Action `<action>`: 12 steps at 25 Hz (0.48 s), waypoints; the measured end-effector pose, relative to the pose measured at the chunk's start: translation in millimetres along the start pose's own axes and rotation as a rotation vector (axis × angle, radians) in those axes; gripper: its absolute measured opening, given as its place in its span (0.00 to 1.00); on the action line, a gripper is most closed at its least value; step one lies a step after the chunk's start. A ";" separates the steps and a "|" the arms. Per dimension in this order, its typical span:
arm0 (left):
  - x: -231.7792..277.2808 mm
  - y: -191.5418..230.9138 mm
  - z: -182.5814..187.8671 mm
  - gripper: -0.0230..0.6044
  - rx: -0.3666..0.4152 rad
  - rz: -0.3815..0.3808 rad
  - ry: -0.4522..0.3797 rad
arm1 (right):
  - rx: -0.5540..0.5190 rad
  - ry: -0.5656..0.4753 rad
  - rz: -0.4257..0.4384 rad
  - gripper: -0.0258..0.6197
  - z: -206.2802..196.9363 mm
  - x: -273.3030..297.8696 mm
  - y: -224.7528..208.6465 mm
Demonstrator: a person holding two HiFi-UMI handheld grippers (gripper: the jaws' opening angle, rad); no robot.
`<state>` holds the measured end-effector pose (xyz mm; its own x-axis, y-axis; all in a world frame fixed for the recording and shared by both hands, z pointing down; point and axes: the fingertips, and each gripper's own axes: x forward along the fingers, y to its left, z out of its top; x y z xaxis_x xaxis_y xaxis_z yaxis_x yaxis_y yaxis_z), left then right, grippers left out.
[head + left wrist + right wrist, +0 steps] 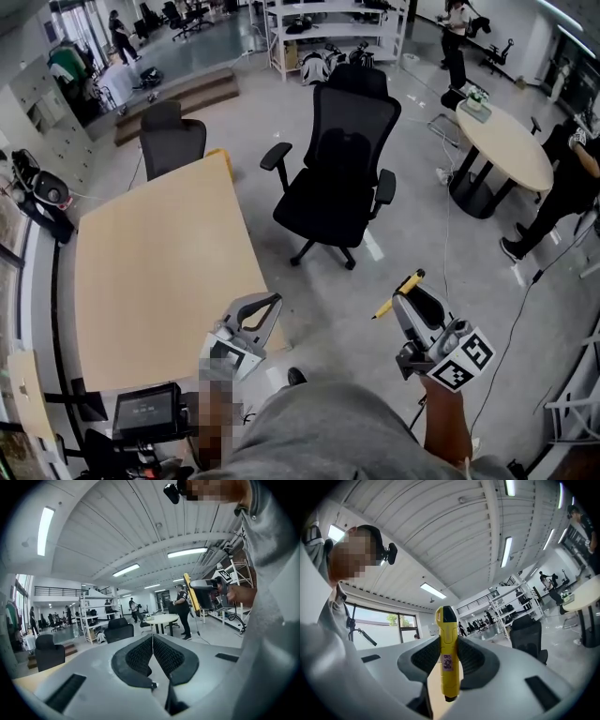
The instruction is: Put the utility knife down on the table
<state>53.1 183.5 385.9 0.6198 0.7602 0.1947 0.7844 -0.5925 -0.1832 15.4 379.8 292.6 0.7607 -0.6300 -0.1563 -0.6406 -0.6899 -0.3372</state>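
Observation:
A yellow utility knife (447, 658) with a black tip stands upright between the jaws of my right gripper (447, 641), which is shut on it. In the head view the right gripper (407, 300) is held over the grey floor, well to the right of the wooden table (159, 272), and the knife (401, 291) sticks out forward and to the left of it. My left gripper (272, 305) hovers over the table's near right corner. Its black pads (140, 656) meet at the tips and hold nothing. From the left gripper view, the knife (191, 592) shows at the right.
A black office chair (342, 173) stands on the floor just beyond the table's right edge, and a second chair (172, 141) is at its far end. A round table (506, 141) is at the far right with people near it. A small screen device (145, 411) sits near the table's near edge.

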 end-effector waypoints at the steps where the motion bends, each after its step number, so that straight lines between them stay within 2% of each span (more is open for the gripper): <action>1: 2.2 8.4 -2.9 0.05 0.012 -0.007 0.006 | 0.000 -0.007 -0.003 0.22 0.3 9.8 -2.0; 3: 4.7 26.6 -11.2 0.05 0.017 -0.004 0.023 | 0.010 -0.006 -0.003 0.22 -3.9 26.7 -5.4; 9: 1.2 51.4 -25.7 0.05 -0.044 0.054 0.040 | 0.033 0.058 0.020 0.22 -16.2 57.1 -25.0; 12: 5.8 62.4 -32.9 0.05 -0.049 0.090 0.071 | 0.052 0.070 0.070 0.22 -16.1 82.1 -37.5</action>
<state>106.5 142.2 407.3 0.6867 0.6833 0.2481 0.7245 -0.6713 -0.1563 100.2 348.2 307.3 0.7038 -0.7007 -0.1169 -0.6845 -0.6248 -0.3756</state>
